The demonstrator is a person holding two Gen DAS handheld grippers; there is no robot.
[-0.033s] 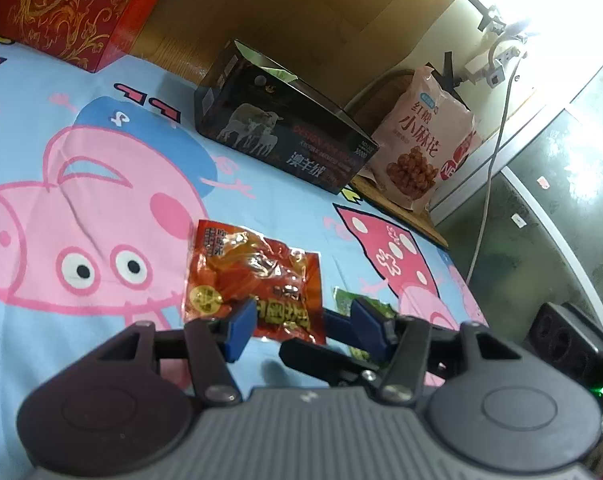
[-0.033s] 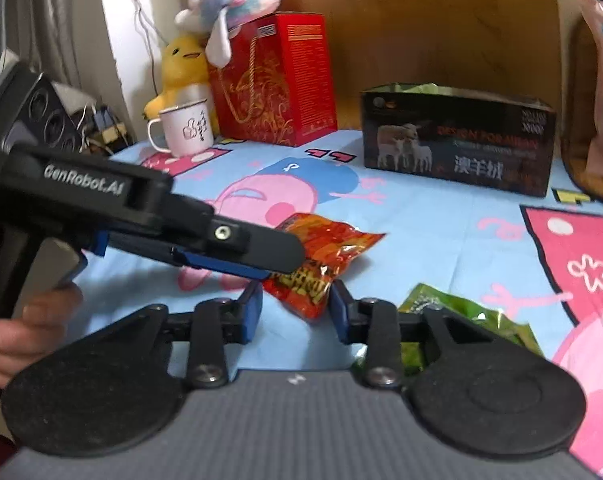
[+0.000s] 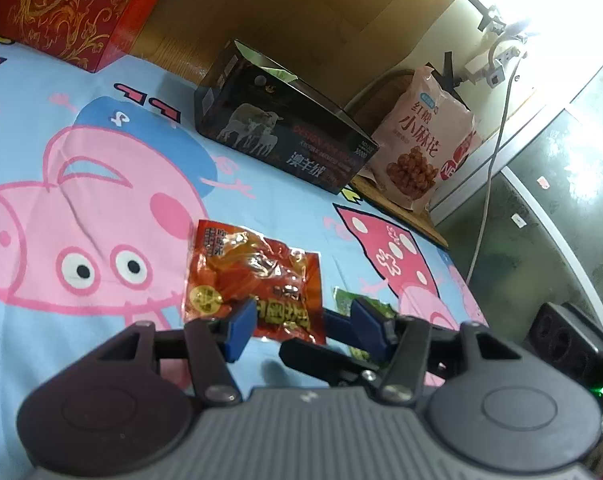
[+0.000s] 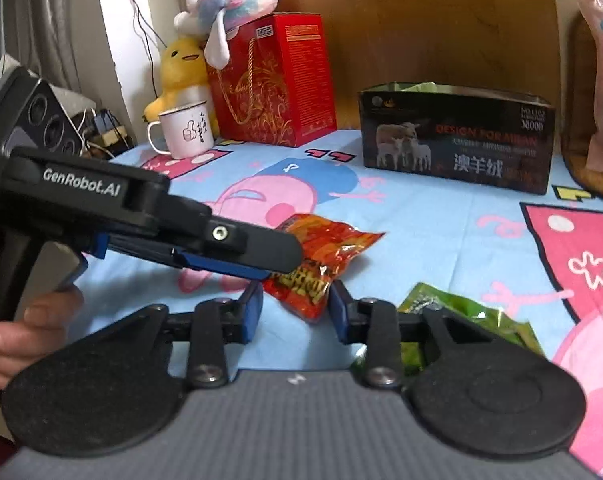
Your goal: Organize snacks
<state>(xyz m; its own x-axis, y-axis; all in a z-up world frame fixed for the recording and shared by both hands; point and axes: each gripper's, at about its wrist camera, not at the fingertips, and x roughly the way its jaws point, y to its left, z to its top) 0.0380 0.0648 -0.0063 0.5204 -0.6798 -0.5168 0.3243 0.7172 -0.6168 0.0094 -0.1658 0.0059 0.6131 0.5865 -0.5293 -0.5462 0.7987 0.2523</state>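
A red snack packet (image 3: pixel 257 276) lies on the cartoon-pig sheet (image 3: pixel 81 184). My left gripper (image 3: pixel 303 322) has the packet's near end between its jaws, which are closing; its left pad touches the wrapper and a gap shows at its right pad. In the right wrist view the left gripper (image 4: pixel 285 260) reaches in from the left over the red snack packet (image 4: pixel 333 240). My right gripper (image 4: pixel 295 310) is closing too, and its blue pads sit against both sides of the packet's near corner. A green snack packet (image 4: pixel 461 312) lies just to the right, partly hidden.
An open black box with sheep pictures (image 4: pixel 453 140) stands at the back, with a pink snack bag (image 3: pixel 425 148) beside it. At the back left are a red gift box (image 4: pixel 277 80), plush toys (image 4: pixel 181 64) and a white mug (image 4: pixel 185 132). A hand (image 4: pixel 21 332) holds the left gripper.
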